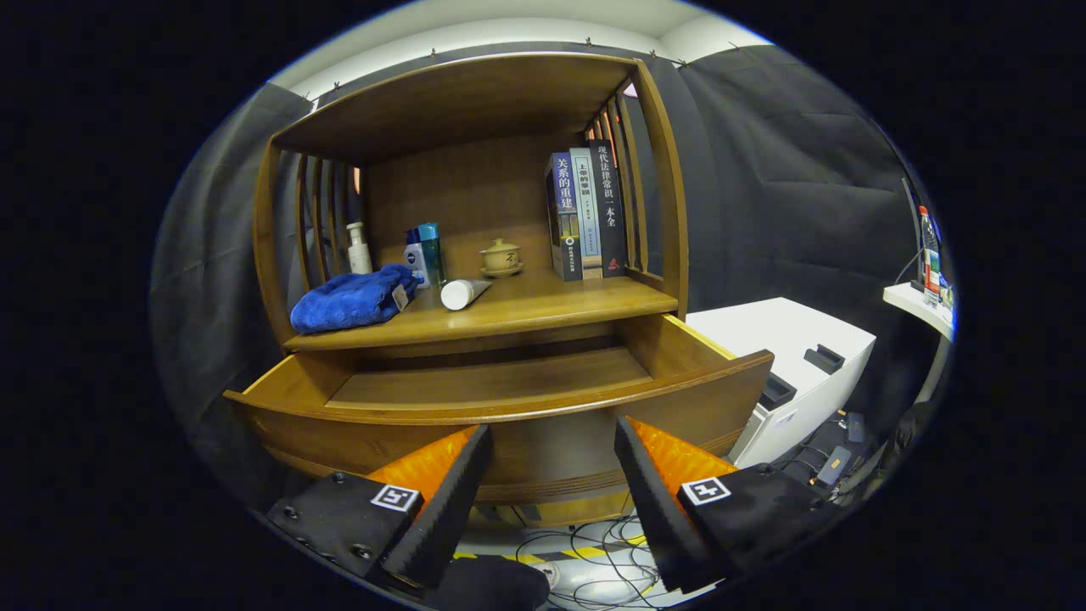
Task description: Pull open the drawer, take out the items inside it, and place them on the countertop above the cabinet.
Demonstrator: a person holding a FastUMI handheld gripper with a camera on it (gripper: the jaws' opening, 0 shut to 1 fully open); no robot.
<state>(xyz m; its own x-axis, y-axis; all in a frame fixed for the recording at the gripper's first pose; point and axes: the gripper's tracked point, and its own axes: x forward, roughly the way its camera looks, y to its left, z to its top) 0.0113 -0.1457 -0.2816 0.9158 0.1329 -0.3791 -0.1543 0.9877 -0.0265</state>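
Drawer [509,399] stands pulled well out from beneath the counter [543,310] of the wooden cabinet [475,102]. Its visible floor is bare wood; the near strip behind the front panel is hidden, so whether anything remains there cannot be told.

On the counter: a blue towel [352,299] lies bunched at the left front corner. A white tube [462,293] lies on its side near the front edge, about mid-width. Behind these, toward the back left, stand a white pump bottle [359,248] and two blue bottles [422,253], close together. A small lidded cup [501,257] on its saucer sits at the back centre. Three books [585,212] stand upright against the right side slats.

Gripper [553,441]: fingers spread wide, nothing between them. Both tips sit level with the drawer's front panel, just short of it; contact cannot be confirmed.

Assessment: the opening step is done. The emptying step appears complete or close to it, though which counter items came from the drawer cannot be determined.

Next move, if required: raise the gripper above the front panel and check the hidden near strip. Any item found calls for a lift clear of the panel and a placing on open counter, right of the tube.
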